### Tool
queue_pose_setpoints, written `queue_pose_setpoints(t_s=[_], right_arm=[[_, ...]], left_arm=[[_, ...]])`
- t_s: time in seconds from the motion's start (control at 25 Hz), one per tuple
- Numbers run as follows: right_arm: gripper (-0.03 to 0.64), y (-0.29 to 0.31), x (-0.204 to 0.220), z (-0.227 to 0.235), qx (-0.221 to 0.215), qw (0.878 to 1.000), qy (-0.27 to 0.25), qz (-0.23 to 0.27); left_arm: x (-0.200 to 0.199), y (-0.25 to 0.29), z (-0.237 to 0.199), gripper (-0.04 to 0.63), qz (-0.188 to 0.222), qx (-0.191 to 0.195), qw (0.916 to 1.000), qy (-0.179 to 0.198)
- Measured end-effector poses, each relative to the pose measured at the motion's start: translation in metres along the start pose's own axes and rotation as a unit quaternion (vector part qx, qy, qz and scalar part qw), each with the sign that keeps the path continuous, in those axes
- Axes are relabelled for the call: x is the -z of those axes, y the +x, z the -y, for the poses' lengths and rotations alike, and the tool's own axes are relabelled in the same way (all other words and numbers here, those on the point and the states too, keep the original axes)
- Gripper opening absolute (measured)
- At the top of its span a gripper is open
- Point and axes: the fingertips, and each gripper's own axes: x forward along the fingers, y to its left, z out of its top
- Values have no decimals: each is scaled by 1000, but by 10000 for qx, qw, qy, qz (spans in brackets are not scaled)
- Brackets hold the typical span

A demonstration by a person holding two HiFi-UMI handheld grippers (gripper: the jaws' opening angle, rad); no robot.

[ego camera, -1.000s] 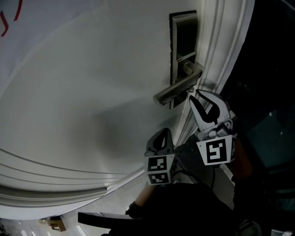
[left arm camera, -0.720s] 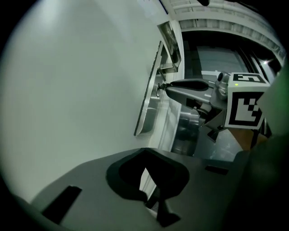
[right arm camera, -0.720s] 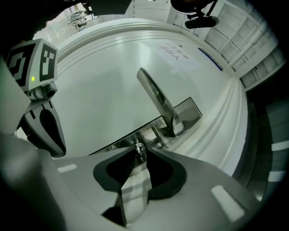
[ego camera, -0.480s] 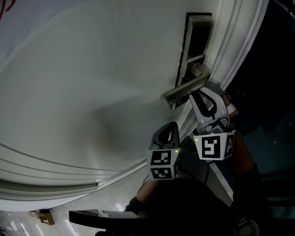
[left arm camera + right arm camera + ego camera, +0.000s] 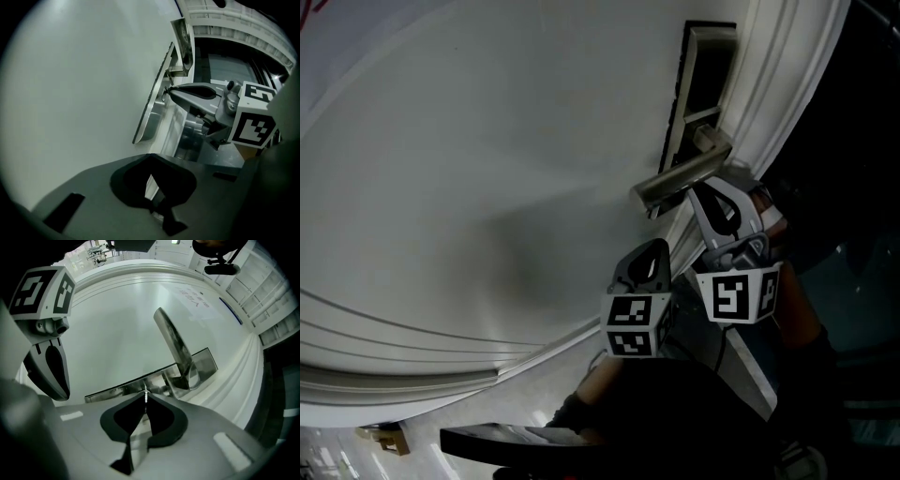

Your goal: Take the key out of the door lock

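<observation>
Right gripper (image 5: 145,407) was clamped on the key (image 5: 146,395), a thin toothed blade seen edge-on at lower centre of its own view, evidently to secure it for withdrawal. The key sat against the lock plate (image 5: 123,390), just below the lever handle (image 5: 177,352), and was judged not yet clear of the lock. Left gripper (image 5: 647,267), jaws together and empty, hung at lower centre of the head view, just off the door (image 5: 487,169), probably to keep clear.

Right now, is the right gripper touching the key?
Touching. In the right gripper view, the right gripper has its jaws closed on the thin key.
</observation>
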Motion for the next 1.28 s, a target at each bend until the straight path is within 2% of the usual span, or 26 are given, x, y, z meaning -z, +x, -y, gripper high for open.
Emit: queue_pose_setpoints(t_s=[0.24, 0.44, 0.64, 1.28], right_arm=[[14, 0, 0, -1, -99, 9992, -378, -61], [14, -1, 1, -2, -141, 9957, -908, -95], [12, -1, 0, -2, -189, 9919, -1251, -132], [12, -1, 1, -4, -325, 9841, -1738, -148]], left_arm=[[3, -2, 4, 0, -48, 67, 10000, -28], [8, -2, 5, 0, -229, 111, 9997, -42], [6, -3, 5, 0, -196, 146, 9997, -95], [5, 2, 9, 0, -156, 265, 9993, -203]])
